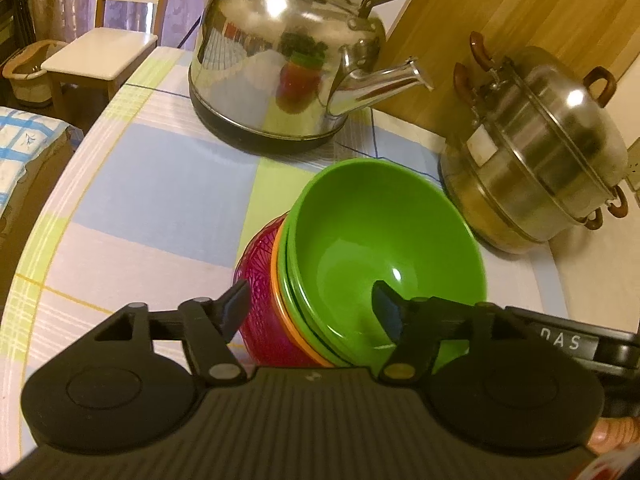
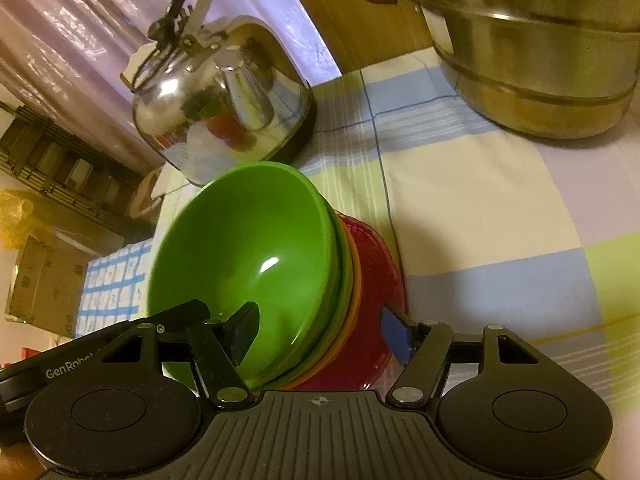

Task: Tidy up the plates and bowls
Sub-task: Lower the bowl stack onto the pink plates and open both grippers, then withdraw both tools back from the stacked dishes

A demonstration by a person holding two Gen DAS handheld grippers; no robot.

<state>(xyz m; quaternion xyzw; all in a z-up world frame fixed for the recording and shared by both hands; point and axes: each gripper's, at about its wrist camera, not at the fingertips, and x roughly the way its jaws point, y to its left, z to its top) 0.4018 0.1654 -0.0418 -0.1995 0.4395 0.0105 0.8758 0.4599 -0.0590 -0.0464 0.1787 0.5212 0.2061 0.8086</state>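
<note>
Both claws stand with their jaws apart around the rim of one stack of bowls, and neither pad presses on it. On the left claw [image 1: 310,306], one finger is outside the stack beside the pink basket-like bowl [image 1: 260,304], and the other finger is inside the top green bowl [image 1: 384,248]. On the right claw [image 2: 324,330] it is mirrored: one finger is inside the green bowl [image 2: 248,248] and the blue-padded finger is outside, just beside the red-pink bowl [image 2: 372,280].

The stack is nested: a green bowl on top, a second green rim under it, then an orange rim [image 1: 280,304], then the pink bowl at the bottom. It stands on the worktop, on a checked cloth [image 1: 160,192] of blue, green and cream.

Behind the stack stands a shiny steel kettle [image 1: 280,64], its spout pointing to a steel steamer pot [image 1: 544,160] with brown handles. A white stool [image 1: 100,52] is beyond the worktop edge.
</note>
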